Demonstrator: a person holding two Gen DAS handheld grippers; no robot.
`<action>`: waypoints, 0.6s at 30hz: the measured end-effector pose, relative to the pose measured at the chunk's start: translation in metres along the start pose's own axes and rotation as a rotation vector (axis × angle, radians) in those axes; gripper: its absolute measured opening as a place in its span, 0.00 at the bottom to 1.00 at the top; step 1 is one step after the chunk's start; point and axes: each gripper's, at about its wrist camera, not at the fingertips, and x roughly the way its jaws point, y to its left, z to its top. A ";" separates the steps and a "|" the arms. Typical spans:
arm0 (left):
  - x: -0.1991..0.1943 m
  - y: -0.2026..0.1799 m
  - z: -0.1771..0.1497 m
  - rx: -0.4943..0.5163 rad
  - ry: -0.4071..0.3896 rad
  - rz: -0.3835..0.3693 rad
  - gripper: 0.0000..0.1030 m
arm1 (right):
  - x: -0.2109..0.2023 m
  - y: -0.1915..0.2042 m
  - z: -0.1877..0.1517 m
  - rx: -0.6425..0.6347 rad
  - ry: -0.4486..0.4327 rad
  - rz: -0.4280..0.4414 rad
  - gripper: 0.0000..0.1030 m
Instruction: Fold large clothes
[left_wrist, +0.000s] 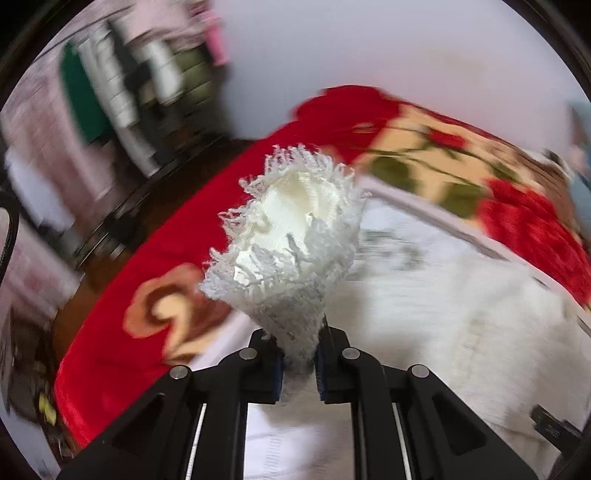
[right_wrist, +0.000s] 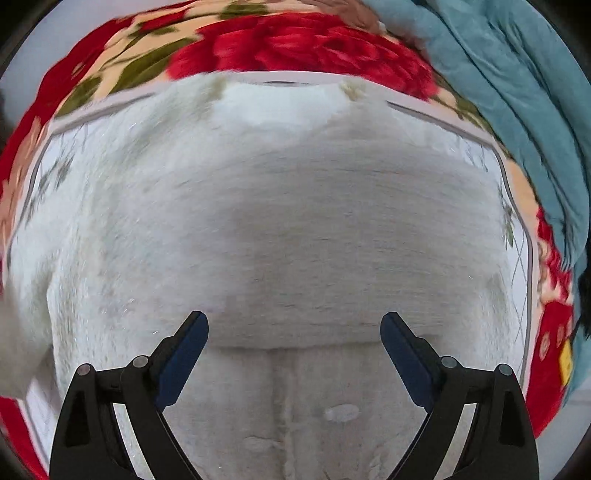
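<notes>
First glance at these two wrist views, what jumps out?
In the left wrist view, the left tongs are shut on a bunched, fringed piece of the white fuzzy garment, which rises dead centre. Around it is the red floral blanket. In the right wrist view, the right tongs are open above the garment's flat body, with a teal blanket heaped at upper right.

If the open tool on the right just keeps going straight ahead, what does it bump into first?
Most likely the white fuzzy garment. The right tool is open and points straight at that cloth, which fills the view ahead with nothing in between. How far off it is cannot be judged.
</notes>
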 end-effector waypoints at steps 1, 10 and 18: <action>-0.007 -0.019 0.000 0.025 0.000 -0.029 0.09 | -0.001 -0.012 0.001 0.024 0.006 0.005 0.93; -0.058 -0.242 -0.039 0.247 0.072 -0.332 0.09 | 0.013 -0.174 -0.007 0.258 0.067 -0.019 0.93; -0.046 -0.359 -0.098 0.439 0.169 -0.334 0.11 | 0.036 -0.281 -0.032 0.394 0.121 -0.052 0.93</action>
